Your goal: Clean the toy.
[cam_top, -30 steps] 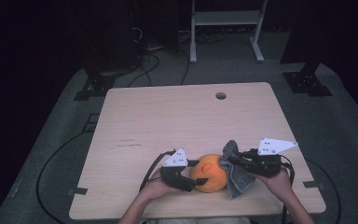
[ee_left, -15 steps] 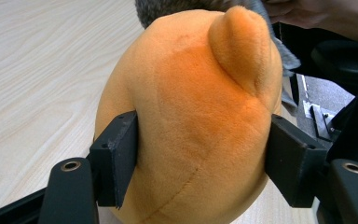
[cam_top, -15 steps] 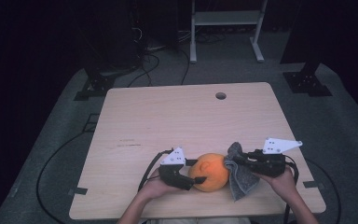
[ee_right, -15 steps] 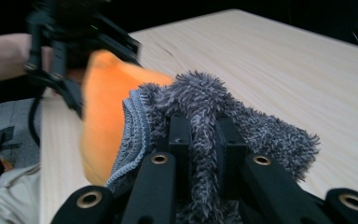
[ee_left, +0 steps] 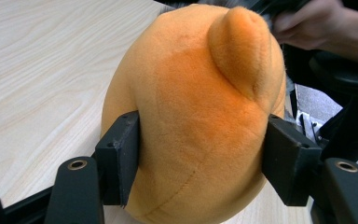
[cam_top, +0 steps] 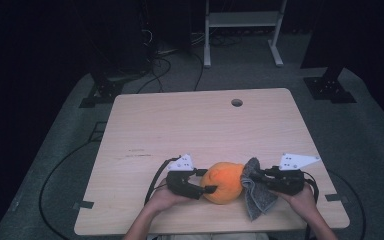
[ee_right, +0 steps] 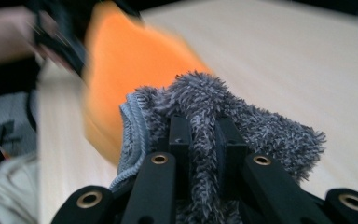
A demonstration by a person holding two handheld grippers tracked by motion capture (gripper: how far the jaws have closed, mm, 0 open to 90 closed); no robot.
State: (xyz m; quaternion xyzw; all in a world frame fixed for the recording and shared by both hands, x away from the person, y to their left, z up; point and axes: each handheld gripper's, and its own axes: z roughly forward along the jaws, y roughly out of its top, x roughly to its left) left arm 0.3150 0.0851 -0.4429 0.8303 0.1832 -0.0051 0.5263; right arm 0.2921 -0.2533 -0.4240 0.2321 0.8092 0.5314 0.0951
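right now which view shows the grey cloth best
The right gripper view: the grey cloth sits close up, its fuzzy pile pinched between the right gripper jaws. The high view shows the cloth small, hanging beside the orange plush toy. The left gripper view gives just a sliver behind the toy.

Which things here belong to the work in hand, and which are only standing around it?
In the work:
- orange plush toy, gripped by the left gripper, whose jaws have just been closing on it
- grey cloth, pinched in the right gripper, against the toy

Standing around:
- metal stand on the floor behind the table
- cables on the floor
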